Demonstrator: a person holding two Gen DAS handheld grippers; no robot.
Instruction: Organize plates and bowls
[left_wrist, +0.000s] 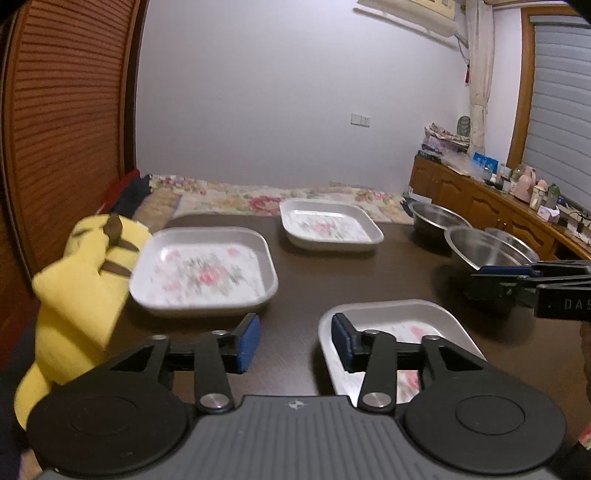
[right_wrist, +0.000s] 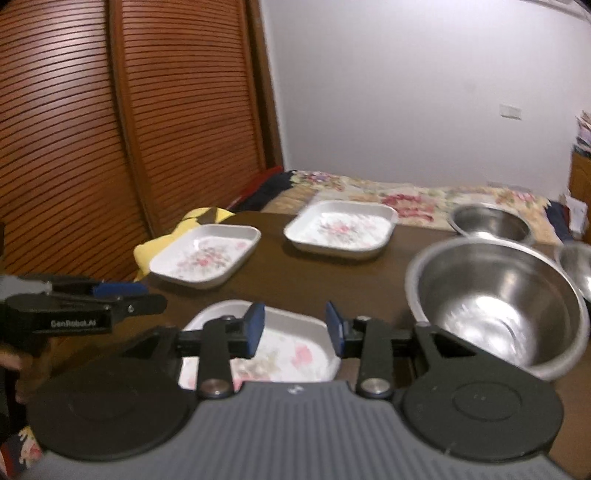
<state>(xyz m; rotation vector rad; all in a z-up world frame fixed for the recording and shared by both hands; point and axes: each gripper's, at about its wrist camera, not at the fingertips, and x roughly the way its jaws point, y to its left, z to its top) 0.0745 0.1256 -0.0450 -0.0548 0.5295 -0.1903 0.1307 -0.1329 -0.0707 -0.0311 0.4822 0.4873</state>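
Left wrist view: left gripper (left_wrist: 294, 341) hangs over the dark brown wooden table (left_wrist: 303, 284), jaws partly apart w/ nothing between them; its right blue pad sits above the rim of the nearest white square floral plate (left_wrist: 436, 325). Two more white square floral plates lie further off, one mid-left (left_wrist: 204, 271) beside a yellow plush toy (left_wrist: 79, 288), one at the back (left_wrist: 330, 223). Three round stainless-steel bowls (left_wrist: 491, 251) cluster at the right edge.

Right wrist view: right gripper (right_wrist: 295, 328) also partly open and empty, over that same near plate (right_wrist: 291, 354); biggest steel bowl (right_wrist: 498, 302) just to its right.

Nothing stacked yet, so prob. early in the job. Risks: both grippers are near the same plate and could clash; a thin slick rim may slip from a half-open pinch; bowls near the table edge could get knocked off.
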